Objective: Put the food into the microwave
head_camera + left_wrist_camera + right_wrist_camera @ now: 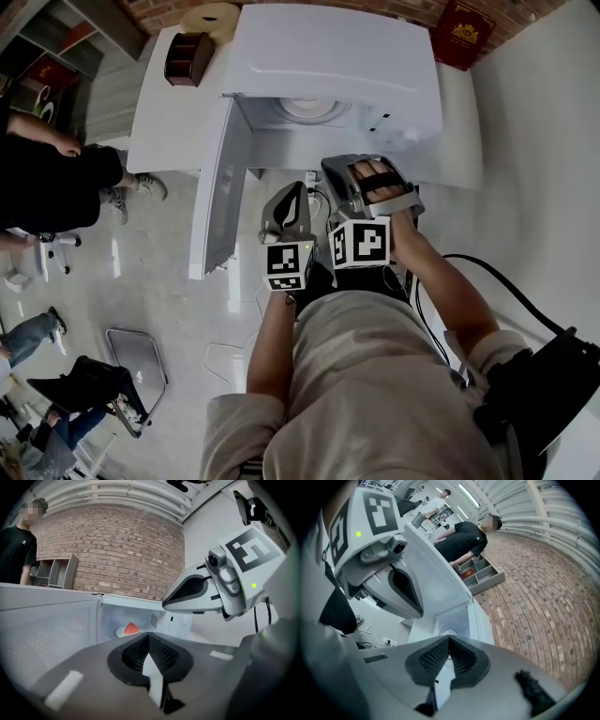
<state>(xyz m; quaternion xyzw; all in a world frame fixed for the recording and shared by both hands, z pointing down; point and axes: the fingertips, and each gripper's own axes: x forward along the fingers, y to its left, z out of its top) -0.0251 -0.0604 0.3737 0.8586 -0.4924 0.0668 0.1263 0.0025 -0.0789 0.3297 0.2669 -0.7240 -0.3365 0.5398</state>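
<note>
A white microwave (337,66) stands on a white table with its door (220,187) swung open to the left. In the left gripper view a red slice of food (132,628) lies on a white plate (121,633) inside the cavity. My left gripper (296,187) hangs just before the opening, jaws shut and empty, as the left gripper view (149,636) shows. Beside it, to the right and slightly higher, my right gripper (342,169) is also shut with nothing in it (449,638). Each gripper shows in the other's view: the right one (197,592), the left one (401,590).
A brown box (187,58) and a pale roll (211,19) sit on the table left of the microwave, a red book (466,33) at its right. People stand and sit at the left (47,178). A power strip with cables (314,199) lies below. A white wall closes the right side.
</note>
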